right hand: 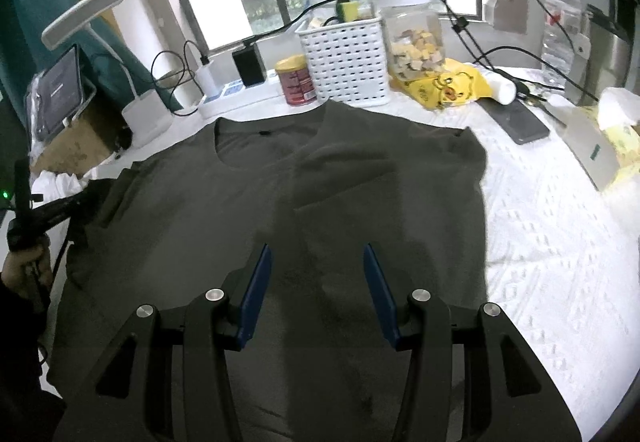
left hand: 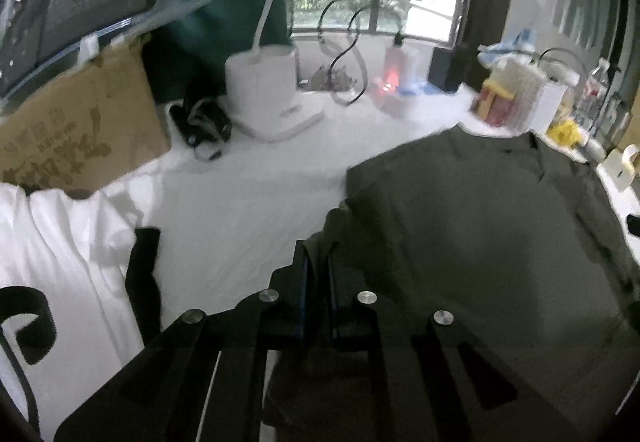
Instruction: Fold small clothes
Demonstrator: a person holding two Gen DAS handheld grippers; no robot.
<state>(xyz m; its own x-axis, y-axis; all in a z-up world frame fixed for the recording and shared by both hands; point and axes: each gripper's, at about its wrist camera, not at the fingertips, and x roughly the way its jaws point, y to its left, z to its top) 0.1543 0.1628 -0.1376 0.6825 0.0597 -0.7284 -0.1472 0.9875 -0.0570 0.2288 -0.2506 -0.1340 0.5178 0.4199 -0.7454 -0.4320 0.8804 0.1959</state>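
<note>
The left gripper point(left hand: 318, 278) is pinching the left sleeve edge of the olive T-shirt point(right hand: 280, 210), which is lying flat on the white tablecloth point(right hand: 560, 222). The right gripper point(right hand: 318, 290) is hovering spread above the shirt's middle. Carrying the sleeve inward low and level should avoid dragging the body.

shirt point(right hand: 280, 202): olive, flat on white cloth point(right hand: 560, 242), neck far; right gripper point(right hand: 317, 262): jaws apart above it; basket point(right hand: 346, 60): beyond the collar

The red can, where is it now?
In the right wrist view, the red can stands behind the shirt, just left of the white basket.
</note>
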